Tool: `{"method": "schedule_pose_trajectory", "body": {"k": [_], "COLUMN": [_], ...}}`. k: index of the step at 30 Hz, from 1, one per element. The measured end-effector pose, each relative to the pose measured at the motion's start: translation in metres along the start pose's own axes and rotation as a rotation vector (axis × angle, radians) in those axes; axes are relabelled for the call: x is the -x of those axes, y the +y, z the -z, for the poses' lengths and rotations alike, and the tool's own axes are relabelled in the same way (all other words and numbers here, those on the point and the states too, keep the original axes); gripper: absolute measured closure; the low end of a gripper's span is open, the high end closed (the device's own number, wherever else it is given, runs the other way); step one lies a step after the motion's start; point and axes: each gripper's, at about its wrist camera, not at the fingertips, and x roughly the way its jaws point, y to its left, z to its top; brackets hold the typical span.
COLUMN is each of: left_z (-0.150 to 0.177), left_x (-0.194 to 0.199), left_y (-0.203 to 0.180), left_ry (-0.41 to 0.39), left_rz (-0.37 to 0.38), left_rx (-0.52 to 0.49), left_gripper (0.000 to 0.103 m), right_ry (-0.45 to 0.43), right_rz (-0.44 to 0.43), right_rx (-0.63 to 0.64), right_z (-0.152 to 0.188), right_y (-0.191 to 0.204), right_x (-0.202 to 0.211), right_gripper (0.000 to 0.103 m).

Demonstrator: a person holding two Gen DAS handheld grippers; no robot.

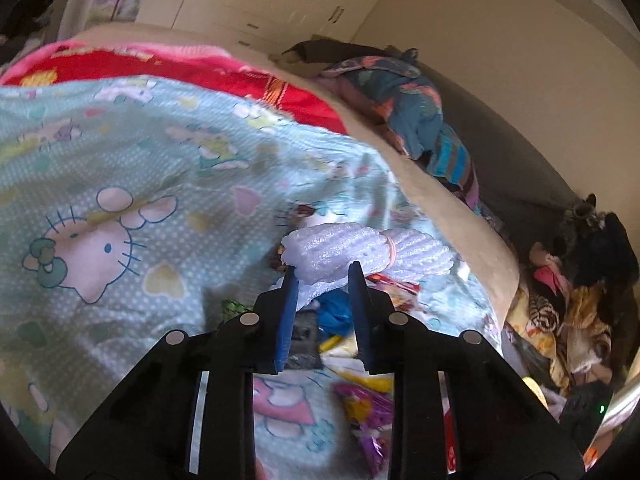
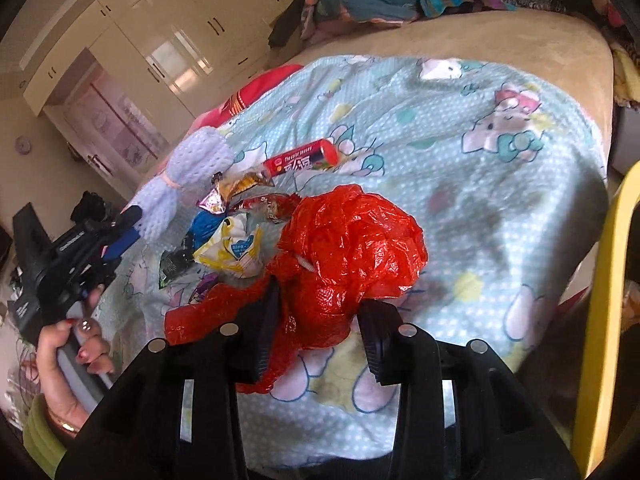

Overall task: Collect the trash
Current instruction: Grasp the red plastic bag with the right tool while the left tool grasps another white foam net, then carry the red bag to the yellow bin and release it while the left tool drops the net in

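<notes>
Since the crumpled red plastic bag, low centre on the bed's pale-blue cartoon blanket, looks light and slippery, I keep my right hand-held gripper pinching its bunched middle, while my left hand-held gripper nips the soft white foam netting.

We cannot read the crumpled wrappers below the left gripper, blurred; its foam net hides the litter behind.

On the blanket, the wrappers lie at ten o'clock from the plastic bag, foam netting beyond.
</notes>
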Motion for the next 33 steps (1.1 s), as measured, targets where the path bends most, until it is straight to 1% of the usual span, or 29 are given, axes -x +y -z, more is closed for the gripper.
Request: {"method": "schedule_pose_trajectory", "body": {"k": [6, 9, 17, 19, 28, 33], "left_z": [0.006, 0.009, 0.017, 0.019, 0.034, 0.043], "left_x": [0.026, 0.035, 0.059, 0.062, 0.074, 0.077], "left_y": [-0.029, -0.042, -0.064, -0.069, -0.106, -0.12], "left_ry": [-0.018, -0.035, -0.059, -0.056, -0.054, -0.046], "left_rz": [0.045, 0.041, 0.074, 0.082, 0.106, 0.132], "left_rx": [-0.065, -0.11, -0.149, -0.151, -0.258, -0.294], "left_gripper": [0.084, 0.084, 0.084, 0.084, 0.084, 0.084], "right_ry": [-0.036, -0.057, -0.09, -0.102, -0.171, -0.207], "right_rz": [0.006, 0.01, 0.014, 0.018, 0.036, 0.057], "right_rx": [0.021, 0.025, 0.022, 0.026, 0.022, 0.026], "right_z": [-0.004, -0.006, -0.011, -0.012, -0.021, -0.029], "right_y": [0.001, 0.001, -0.003, -0.004, -0.012, -0.019], "right_x": [0.017, 0.028, 0.053, 0.06, 0.097, 0.119], "right_gripper": [0.068, 0.068, 0.068, 0.068, 0.068, 0.068]}}
